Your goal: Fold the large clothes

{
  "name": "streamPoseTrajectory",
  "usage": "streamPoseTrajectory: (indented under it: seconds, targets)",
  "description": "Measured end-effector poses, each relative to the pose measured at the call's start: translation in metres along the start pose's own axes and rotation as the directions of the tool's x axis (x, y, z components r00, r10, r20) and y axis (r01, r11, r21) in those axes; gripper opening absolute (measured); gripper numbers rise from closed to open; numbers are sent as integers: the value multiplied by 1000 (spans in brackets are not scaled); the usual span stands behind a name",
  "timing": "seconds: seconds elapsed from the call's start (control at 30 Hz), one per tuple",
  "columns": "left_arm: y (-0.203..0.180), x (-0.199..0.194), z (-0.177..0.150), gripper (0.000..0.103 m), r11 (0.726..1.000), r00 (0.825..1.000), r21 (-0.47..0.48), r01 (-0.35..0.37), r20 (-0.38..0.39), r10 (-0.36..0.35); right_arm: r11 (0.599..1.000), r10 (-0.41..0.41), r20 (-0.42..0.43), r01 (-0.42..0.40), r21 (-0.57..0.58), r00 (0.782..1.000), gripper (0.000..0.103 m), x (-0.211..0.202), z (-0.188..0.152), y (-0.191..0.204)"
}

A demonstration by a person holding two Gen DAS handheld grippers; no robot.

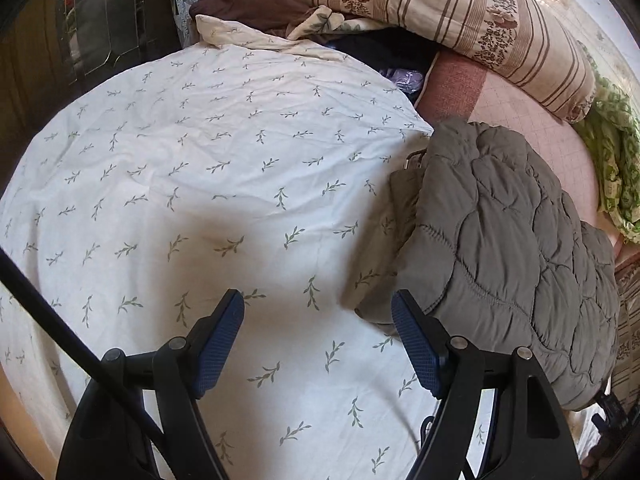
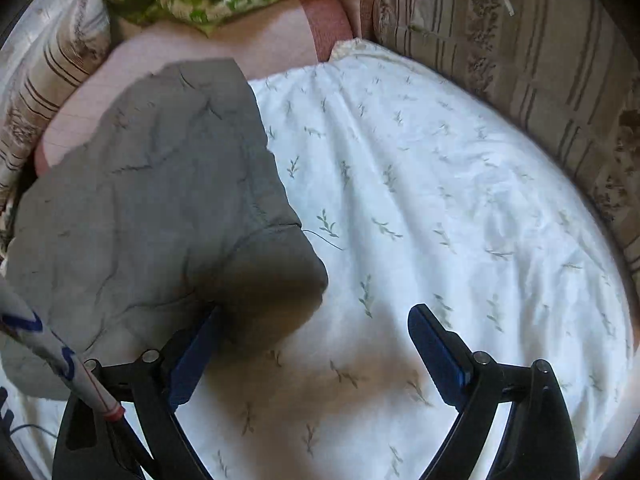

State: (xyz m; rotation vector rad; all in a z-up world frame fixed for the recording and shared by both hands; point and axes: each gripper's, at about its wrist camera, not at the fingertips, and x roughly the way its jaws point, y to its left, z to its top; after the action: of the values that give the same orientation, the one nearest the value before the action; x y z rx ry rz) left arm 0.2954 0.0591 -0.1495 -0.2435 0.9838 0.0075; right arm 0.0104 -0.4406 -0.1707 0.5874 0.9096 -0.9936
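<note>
A grey quilted jacket (image 1: pixel 504 248) lies bundled on the right side of a white leaf-print sheet (image 1: pixel 208 168) spread over the bed. My left gripper (image 1: pixel 318 304) hovers over the sheet just left of the jacket's near edge. It is open, with only bare sheet between its blue pads (image 1: pixel 218 344). In the right wrist view the same jacket (image 2: pixel 152 200) fills the left half, on the sheet (image 2: pixel 440 200). My right gripper (image 2: pixel 316 320) is open and wide. The jacket's near corner covers the tip of its left finger (image 2: pixel 192 356), while the right finger stands free over the sheet.
Striped floral pillows (image 1: pixel 460 12) line the far side of the bed, and another (image 2: pixel 540 92) borders the sheet. A green-and-white cloth (image 1: pixel 612 168) lies on the pink mattress cover (image 1: pixel 532 120). A brown garment (image 1: pixel 248 0) and a dark cabinet (image 1: pixel 100 32) sit at the back left.
</note>
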Motion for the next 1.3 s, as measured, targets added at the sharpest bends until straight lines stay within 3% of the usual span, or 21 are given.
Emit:
streamPoseTrajectory:
  seconds: [0.1,0.17,0.37,0.5,0.57,0.63,0.73,0.87,1.0,1.07,1.1,1.13,1.23,1.3]
  targets:
    - [-2,-3,5,76,999,999,-1,33,22,-33,1000,-19,-28,19,-7,999,101,9,3,3]
    - [-3,0,11,76,996,996,-11,90,26,-89,1000,-13,4,13,3,1000,100,-4,2,1]
    - [-21,39,14,76,976,971,19,216,-113,-212,998,47,50,-49,39,998,99,-42,-15,-13]
    - [-35,29,3,65,958,950,69,278,-163,-264,993,88,37,-91,78,995,99,-50,-26,-22]
    - [-38,9,-1,65,963,966,111,246,-106,-234,989,121,37,-123,83,992,99,-56,-33,-19]
    - [-37,-10,-5,65,977,987,143,160,-5,-160,987,145,49,-148,61,988,99,-64,-38,-10]
    - [-31,-23,-5,74,990,994,132,48,92,-61,986,166,71,-166,-8,983,99,-76,-45,9]
    - [-11,-3,4,76,993,993,26,116,32,-117,963,265,17,-264,-60,964,99,-72,-58,36]
    - [-10,33,13,76,975,973,-21,221,-63,-222,960,276,-32,-277,-44,961,99,-54,-69,51]
    - [-21,50,12,75,957,951,-1,289,-118,-287,962,269,-56,-272,-35,961,99,-46,-73,55]
    - [-25,53,9,66,941,931,-5,339,-145,-336,963,265,-61,-267,-36,962,99,-45,-75,55]
    - [-29,53,7,66,927,913,-5,375,-169,-370,965,258,-64,-261,-40,964,99,-44,-77,56]
    - [-42,35,1,65,933,932,97,346,-150,-330,964,253,-59,-257,-66,966,99,-44,-79,54]
    - [-42,22,-3,64,947,951,116,299,-123,-285,966,246,-55,-249,-68,968,99,-44,-79,50]
